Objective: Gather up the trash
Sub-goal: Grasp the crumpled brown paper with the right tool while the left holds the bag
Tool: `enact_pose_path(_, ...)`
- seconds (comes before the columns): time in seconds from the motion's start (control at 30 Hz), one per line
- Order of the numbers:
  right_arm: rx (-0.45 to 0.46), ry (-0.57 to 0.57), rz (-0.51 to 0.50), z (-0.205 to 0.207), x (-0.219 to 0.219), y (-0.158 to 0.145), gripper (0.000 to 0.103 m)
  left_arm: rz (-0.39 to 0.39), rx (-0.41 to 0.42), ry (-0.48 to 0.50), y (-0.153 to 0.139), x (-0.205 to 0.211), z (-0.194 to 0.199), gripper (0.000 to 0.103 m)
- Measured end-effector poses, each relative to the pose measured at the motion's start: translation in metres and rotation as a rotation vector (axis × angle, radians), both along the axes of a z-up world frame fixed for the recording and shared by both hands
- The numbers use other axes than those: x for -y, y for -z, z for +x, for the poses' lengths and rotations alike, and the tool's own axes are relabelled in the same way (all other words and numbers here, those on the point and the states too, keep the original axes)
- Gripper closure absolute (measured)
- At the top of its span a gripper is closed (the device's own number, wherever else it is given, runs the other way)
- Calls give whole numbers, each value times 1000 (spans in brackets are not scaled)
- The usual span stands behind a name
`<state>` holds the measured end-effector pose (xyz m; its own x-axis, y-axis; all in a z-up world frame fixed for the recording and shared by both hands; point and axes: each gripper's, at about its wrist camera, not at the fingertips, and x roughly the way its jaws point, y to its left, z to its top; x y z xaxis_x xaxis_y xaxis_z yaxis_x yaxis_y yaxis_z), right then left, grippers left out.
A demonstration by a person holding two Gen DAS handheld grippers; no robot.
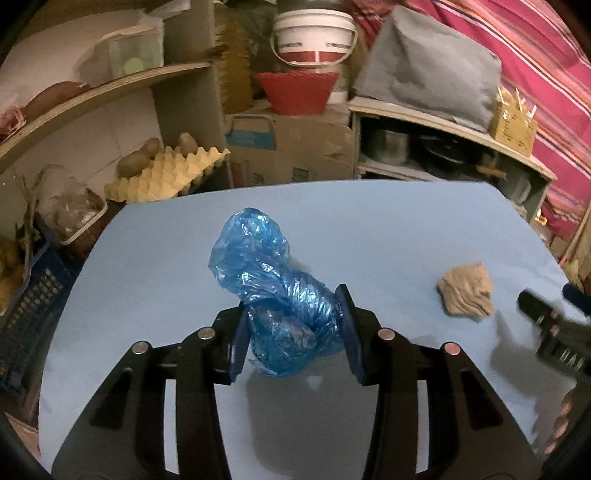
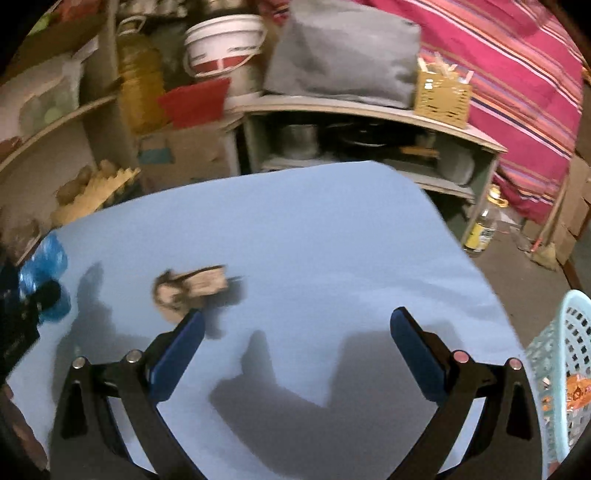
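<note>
My left gripper (image 1: 291,306) is shut on a crumpled blue plastic bag (image 1: 273,291) and holds it just above the light blue table (image 1: 155,288). A crumpled brown paper wad (image 1: 466,290) lies on the table to its right; it shows blurred in the right wrist view (image 2: 188,290). My right gripper (image 2: 295,321) is open and empty above the table, to the right of the wad; it also shows at the right edge of the left wrist view (image 1: 554,325). The bag and left gripper appear at the far left in the right wrist view (image 2: 44,277).
A pale blue mesh basket (image 2: 554,373) with an orange wrapper inside stands off the table's right edge. Behind the table are shelves with pots (image 1: 443,147), a cardboard box (image 1: 288,147), egg trays with potatoes (image 1: 166,170) and a white bucket (image 1: 314,33). A bottle (image 2: 482,229) stands on the floor.
</note>
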<state>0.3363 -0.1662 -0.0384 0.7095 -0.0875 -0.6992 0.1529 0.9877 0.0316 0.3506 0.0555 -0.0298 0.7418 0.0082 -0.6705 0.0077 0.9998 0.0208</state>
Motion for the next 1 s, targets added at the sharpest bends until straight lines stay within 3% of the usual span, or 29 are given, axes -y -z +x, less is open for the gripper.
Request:
enact_pose_path(0.37, -16, -78, -8, 18, -52, 2, 7, -38, -2, -40, 1, -29, 18, 61)
enact_pose_path(0.63, -94, -120, 26, 42, -57, 19, 47, -38, -12, -78, 5, -48, 29, 61)
enact_pose_path(0.73, -97, -120, 63, 44, -50, 22, 49, -58, -17, -96, 4, -55, 32, 61)
enact_pose_path(1.0, -83, -106, 44, 35, -35, 16, 49, -56, -14, -100, 2, -53, 32, 61)
